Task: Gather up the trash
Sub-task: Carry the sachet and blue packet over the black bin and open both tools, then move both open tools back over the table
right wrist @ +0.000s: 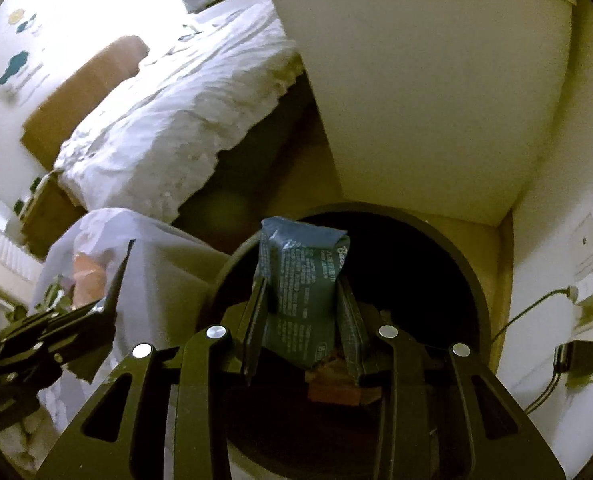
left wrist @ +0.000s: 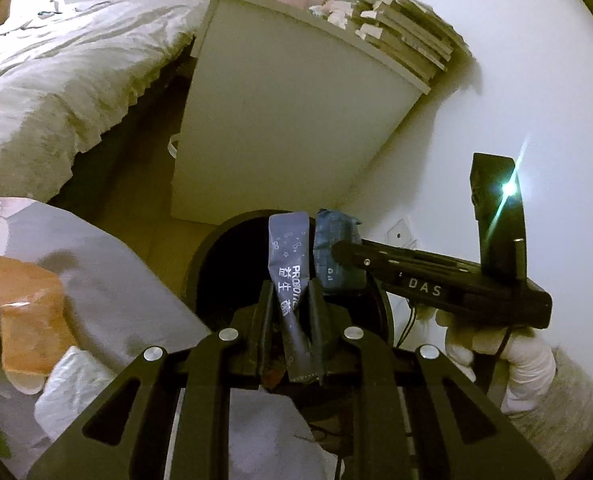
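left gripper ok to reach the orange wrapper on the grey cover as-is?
Probably not yet: the left gripper is shut on a probiotic sachet over the black bin. The orange wrapper lies uncovered to its left, so the path looks free once it drops the sachet.

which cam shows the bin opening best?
Right wrist: the bin opening fills the centre, rim and dark inside visible behind the blue wrapper. Left wrist shows only part of the bin, mostly blocked by both tools.

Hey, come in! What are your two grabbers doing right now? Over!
Left gripper shut on probiotic sachet. Right gripper shut on blue wrapper. Both over black bin. Nothing blocking the drop.
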Demonstrator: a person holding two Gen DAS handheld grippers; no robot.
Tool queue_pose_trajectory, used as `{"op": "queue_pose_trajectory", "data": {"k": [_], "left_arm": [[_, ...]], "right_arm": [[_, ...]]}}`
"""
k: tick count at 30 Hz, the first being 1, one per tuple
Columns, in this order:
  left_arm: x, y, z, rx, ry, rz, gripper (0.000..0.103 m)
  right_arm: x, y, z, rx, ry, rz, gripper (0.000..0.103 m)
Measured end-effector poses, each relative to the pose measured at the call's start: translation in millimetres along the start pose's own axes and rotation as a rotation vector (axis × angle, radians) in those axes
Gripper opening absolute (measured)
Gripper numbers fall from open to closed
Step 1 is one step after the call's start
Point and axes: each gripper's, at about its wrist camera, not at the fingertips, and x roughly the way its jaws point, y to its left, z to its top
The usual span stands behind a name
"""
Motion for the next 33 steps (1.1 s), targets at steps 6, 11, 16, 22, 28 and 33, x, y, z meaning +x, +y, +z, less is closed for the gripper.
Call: {"op": "queue_pose_trajectory", "data": {"k": [6, 11, 16, 22, 28, 33], "left_arm": [[15, -3, -1, 0.001, 0.032, 0.002, 0.018], [22, -5, -1, 0.002, 0.048, 0.004, 0.018], [23, -9, 2, 0.012, 0.056, 0.024, 0.026], [11, -7, -2, 0.002, 0.032, 0.049, 0.068], [-14, 5, -11, -0.036, 0.008, 0.066, 0.072], [-48, 23, -26, -0.068, -0.043, 0.104, 0.077]], "right_arm": [[1, -6, -6, 0.016, 0.008, -0.002, 0.034], [5, -9, -7, 0.032, 0.012, -0.004, 0.034], [4, -14, -10, 0.050, 0.018, -0.008, 0.039], [-3, -9, -10, 0.043, 0.003, -0.017, 0.042], [-12, 12, -12, 0.004, -0.007, 0.004, 0.042], [-18, 51, -14, -0.074, -0.006, 0.036, 0.042]]}}
